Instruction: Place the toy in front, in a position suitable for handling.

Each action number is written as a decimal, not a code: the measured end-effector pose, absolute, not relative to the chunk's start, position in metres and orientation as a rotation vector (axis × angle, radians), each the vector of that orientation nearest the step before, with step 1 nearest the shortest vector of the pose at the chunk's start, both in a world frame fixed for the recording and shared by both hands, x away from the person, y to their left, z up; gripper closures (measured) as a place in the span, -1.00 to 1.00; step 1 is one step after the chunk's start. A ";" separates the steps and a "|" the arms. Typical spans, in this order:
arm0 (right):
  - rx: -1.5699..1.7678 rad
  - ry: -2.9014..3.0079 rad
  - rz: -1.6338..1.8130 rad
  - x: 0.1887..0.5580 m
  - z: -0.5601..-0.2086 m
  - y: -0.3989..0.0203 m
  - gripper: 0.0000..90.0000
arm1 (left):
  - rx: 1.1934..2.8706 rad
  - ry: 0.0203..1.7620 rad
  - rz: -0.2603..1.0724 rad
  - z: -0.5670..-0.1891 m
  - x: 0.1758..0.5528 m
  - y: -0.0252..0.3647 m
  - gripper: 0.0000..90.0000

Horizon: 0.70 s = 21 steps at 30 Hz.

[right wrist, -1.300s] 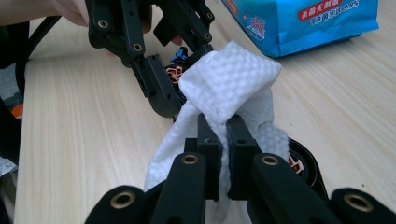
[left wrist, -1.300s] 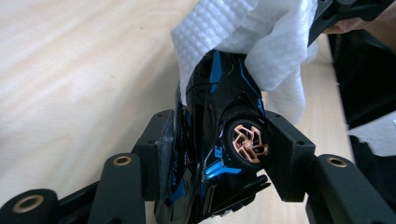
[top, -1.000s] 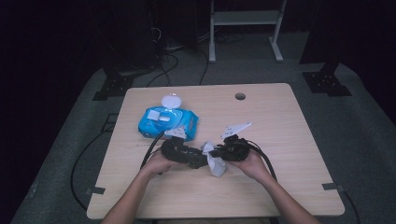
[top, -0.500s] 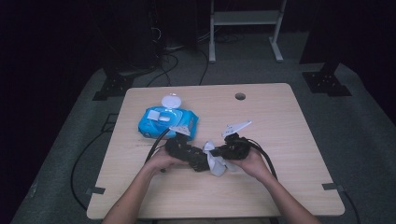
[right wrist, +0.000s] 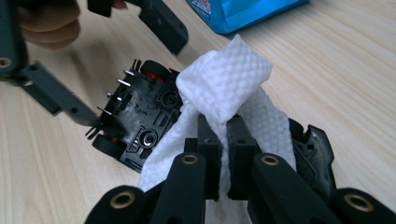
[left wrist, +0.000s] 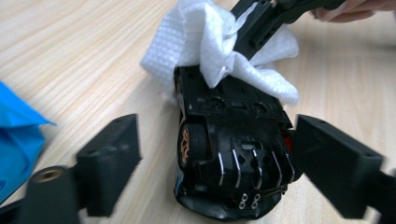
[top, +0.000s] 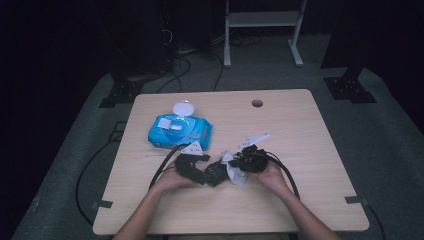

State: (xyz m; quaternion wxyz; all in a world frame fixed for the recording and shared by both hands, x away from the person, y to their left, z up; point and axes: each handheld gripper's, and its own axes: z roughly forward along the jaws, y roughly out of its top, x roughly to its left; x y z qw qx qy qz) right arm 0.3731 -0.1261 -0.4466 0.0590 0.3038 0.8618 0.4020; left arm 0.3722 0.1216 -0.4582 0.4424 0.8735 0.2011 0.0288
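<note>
A black toy car (left wrist: 233, 140) lies with its underside turned up on the table (top: 300, 130). My left gripper (left wrist: 222, 140) is open; its jaws have just been opening and stand wide on either side of the car's rear without touching it. My right gripper (right wrist: 223, 135) is shut on a white wet wipe (right wrist: 229, 79) and presses it onto the car's underside (right wrist: 140, 121). In the high view both hands meet at the car (top: 216, 172) and the wipe (top: 235, 170) near the table's front middle.
A blue pack of wet wipes (top: 177, 129) with its white lid flipped open lies just behind the left hand. A cable hole (top: 257, 103) sits near the far edge. Black cables loop from both grippers across the table.
In the high view the hands, the car and the wipe stay almost where they were; it is too small to show the jaws.
</note>
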 end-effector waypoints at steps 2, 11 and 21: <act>0.932 2.603 1.200 0.371 -0.446 -0.125 0.91 | 2.205 0.483 0.101 -0.458 0.367 0.118 -0.76; 0.933 2.588 1.217 0.366 -0.446 -0.122 0.91 | 2.289 0.405 0.246 -0.465 0.360 0.109 -0.48; 0.754 2.627 1.266 0.358 -0.448 -0.076 0.91 | 2.283 0.379 0.255 -0.469 0.357 0.112 -0.42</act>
